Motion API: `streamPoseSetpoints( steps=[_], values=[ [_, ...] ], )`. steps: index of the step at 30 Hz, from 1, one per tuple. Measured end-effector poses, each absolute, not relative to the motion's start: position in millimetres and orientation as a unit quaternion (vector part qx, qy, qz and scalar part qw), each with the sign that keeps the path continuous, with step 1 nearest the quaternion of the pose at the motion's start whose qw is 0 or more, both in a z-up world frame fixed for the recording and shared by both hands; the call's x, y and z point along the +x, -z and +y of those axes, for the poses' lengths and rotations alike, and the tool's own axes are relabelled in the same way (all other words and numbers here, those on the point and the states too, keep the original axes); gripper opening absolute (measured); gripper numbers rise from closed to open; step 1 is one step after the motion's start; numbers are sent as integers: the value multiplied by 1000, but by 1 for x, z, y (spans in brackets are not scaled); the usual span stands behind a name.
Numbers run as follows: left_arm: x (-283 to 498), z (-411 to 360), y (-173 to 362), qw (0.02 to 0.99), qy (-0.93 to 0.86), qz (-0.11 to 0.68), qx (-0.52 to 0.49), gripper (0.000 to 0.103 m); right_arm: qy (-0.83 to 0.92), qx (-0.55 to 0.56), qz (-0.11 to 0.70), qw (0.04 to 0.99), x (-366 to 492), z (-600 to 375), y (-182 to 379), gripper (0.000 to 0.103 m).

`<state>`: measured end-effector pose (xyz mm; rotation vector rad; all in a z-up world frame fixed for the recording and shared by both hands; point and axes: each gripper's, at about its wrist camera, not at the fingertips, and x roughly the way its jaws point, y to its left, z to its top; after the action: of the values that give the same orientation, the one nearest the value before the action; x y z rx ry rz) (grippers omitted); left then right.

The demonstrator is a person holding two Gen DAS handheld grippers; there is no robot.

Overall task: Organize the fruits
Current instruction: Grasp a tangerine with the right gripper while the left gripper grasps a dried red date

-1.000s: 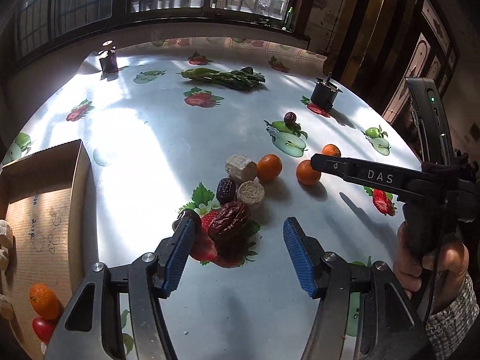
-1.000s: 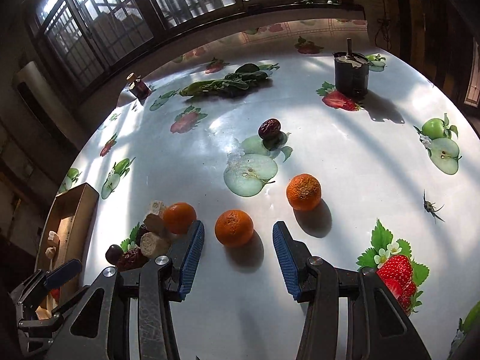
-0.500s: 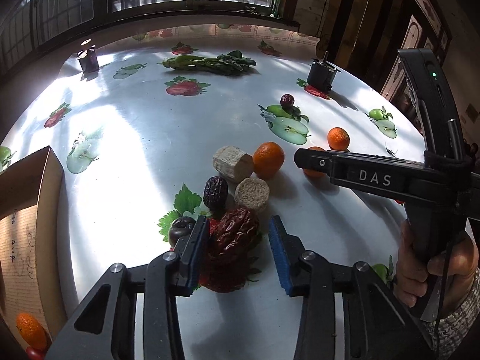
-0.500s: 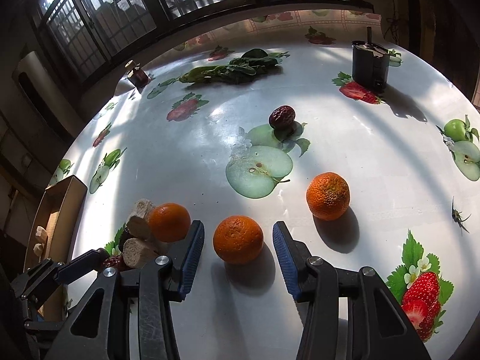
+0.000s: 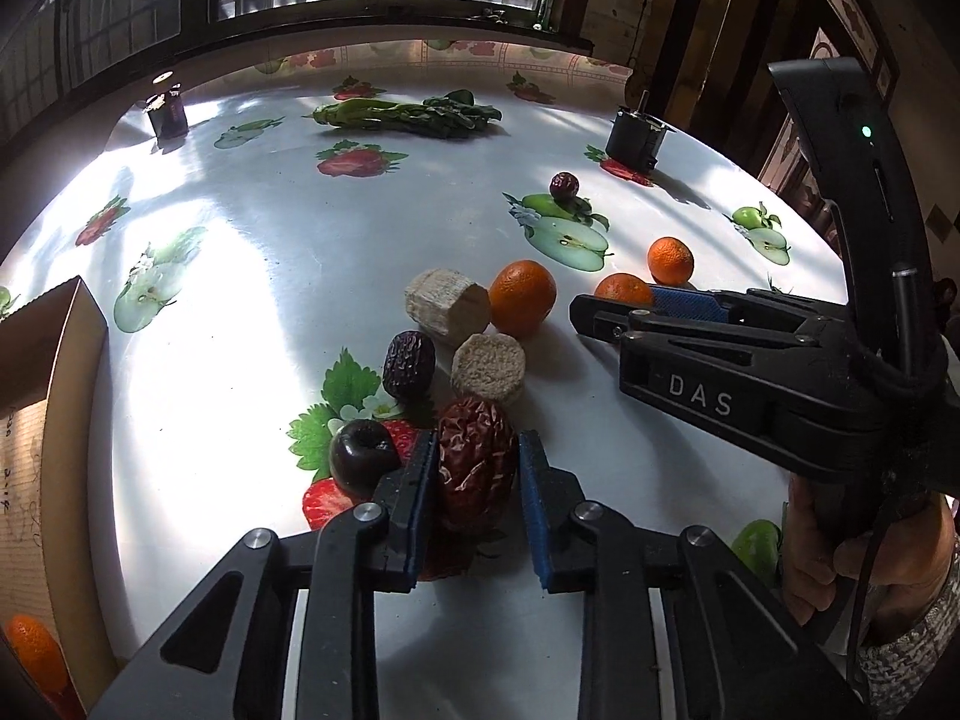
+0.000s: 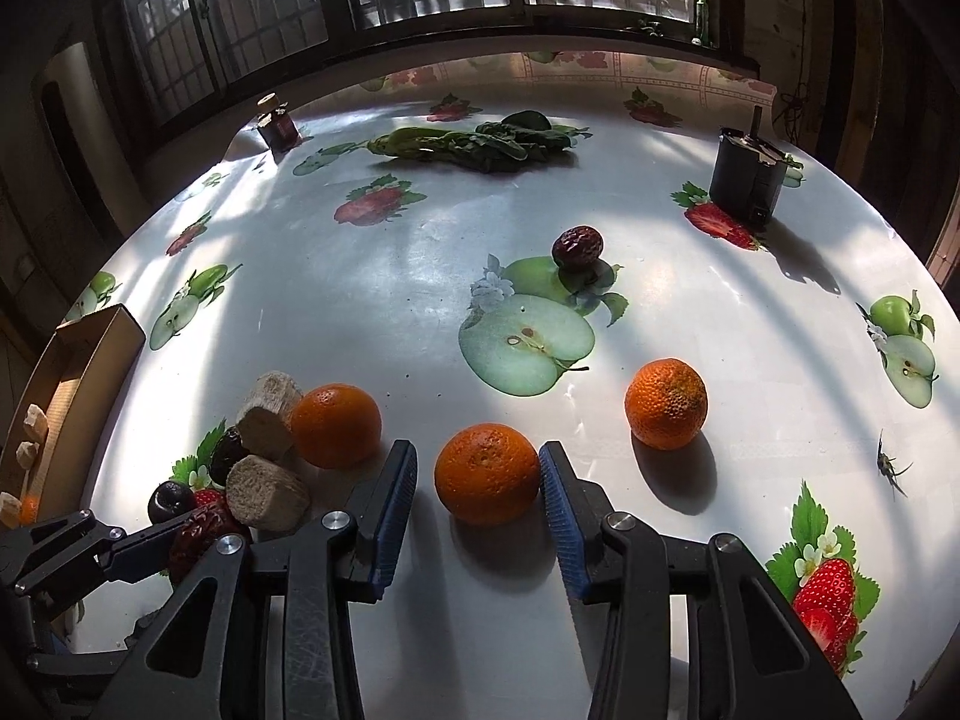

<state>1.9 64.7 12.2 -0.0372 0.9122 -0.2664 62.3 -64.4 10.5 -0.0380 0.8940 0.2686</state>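
Note:
My left gripper point(image 5: 474, 483) has its blue pads closed against a big wrinkled red date point(image 5: 476, 463) on the table. A dark plum point(image 5: 362, 463), a darker date point(image 5: 409, 363), two beige chunks point(image 5: 487, 367) and an orange point(image 5: 522, 297) lie just beyond it. My right gripper point(image 6: 480, 495) is open around a second orange point(image 6: 487, 474); the right pad touches it and the left pad stands slightly off. A third orange point(image 6: 666, 411) sits to the right. Another date point(image 6: 577, 246) lies farther back.
A cardboard box point(image 5: 42, 420) at the left holds an orange point(image 5: 36, 651) and pale chunks. Leafy greens point(image 6: 480, 144), a small jar point(image 6: 277, 125) and a black device point(image 6: 750, 174) stand at the back of the fruit-print table point(image 6: 372, 276).
My left gripper moved forward and closed from wide open onto the red date. My right gripper advanced so the orange now sits between its pads, which narrowed a little.

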Motion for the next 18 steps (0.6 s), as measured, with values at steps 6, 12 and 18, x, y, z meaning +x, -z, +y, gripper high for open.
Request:
streamPoseSetpoints(
  steps=[6, 12, 18],
  values=[
    [0, 74, -14, 889, 128, 437, -40, 25, -115, -34, 423, 898, 58, -61, -10, 35],
    [-4, 82, -15, 892, 121, 432, -53, 25, -113, -23, 413, 903, 53, -65, -18, 35],
    [-15, 76, -23, 906, 117, 405, -28, 25, -118, -15, 398, 910, 51, -67, -29, 35]
  ],
)
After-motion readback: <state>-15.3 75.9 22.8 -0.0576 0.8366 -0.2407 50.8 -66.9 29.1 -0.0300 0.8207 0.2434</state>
